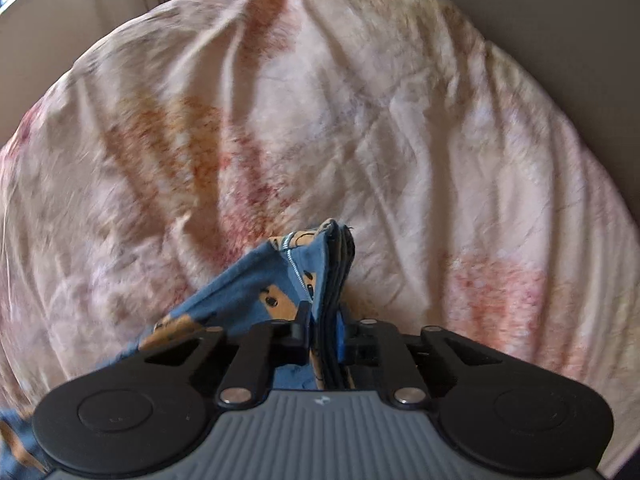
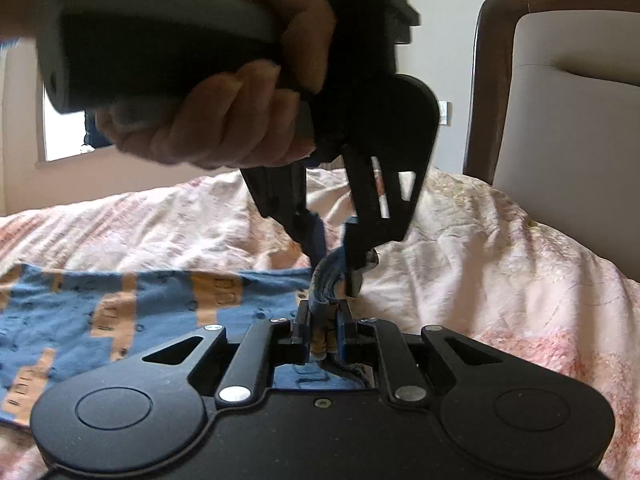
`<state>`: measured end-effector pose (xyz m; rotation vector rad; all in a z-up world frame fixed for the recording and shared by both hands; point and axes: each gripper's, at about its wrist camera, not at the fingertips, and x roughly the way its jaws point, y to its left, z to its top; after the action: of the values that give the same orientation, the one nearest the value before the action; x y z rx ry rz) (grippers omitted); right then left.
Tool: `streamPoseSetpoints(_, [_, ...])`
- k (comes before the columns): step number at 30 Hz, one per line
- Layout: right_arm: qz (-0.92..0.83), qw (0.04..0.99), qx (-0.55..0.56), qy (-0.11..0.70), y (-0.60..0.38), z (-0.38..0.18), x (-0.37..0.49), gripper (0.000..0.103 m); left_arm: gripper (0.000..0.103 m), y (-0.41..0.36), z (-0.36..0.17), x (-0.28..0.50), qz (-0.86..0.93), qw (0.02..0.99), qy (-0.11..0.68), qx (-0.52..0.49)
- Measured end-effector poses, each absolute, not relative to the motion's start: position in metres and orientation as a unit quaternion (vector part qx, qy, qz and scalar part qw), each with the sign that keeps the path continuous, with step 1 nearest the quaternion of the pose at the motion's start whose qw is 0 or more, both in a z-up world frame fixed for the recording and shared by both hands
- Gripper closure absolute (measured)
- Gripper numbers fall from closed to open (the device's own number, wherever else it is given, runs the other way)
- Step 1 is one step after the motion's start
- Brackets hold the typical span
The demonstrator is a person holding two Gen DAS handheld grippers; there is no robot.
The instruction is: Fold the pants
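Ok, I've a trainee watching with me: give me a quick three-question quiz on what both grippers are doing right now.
1. True or false: the left gripper is shut on the pants.
2. What does the right gripper hold? A) bedspread B) pants C) nothing
3. Fill in: the pants lie on a floral ____.

Key: 1 true; 2 B, it pinches a bunched edge right beside the left gripper; 3 bedspread.

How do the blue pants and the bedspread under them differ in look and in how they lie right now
The pants are blue with orange patches; the bedspread is pale pink with faded reddish marks. The pants are bunched at one end, pinched by the left gripper and right gripper; the bedspread lies spread and ungripped. Both are wrinkled cloth.
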<state>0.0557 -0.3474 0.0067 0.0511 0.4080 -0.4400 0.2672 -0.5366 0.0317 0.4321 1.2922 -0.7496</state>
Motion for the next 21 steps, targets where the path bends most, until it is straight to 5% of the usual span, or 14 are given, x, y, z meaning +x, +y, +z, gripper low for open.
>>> streamPoseSetpoints(11, [-0.075, 0.991, -0.041, 0.099, -0.275, 0.046, 0.029, 0.091, 0.092, -0.353, 0.101, 0.259, -0.314, 0.763, 0.565, 0.028])
streamPoseSetpoints(21, [0.056, 0.967, -0.126, 0.215, -0.207, 0.003, 0.054, 0.091, 0.092, -0.237, -0.007, 0.272, -0.369, 0.758, 0.533, -0.070])
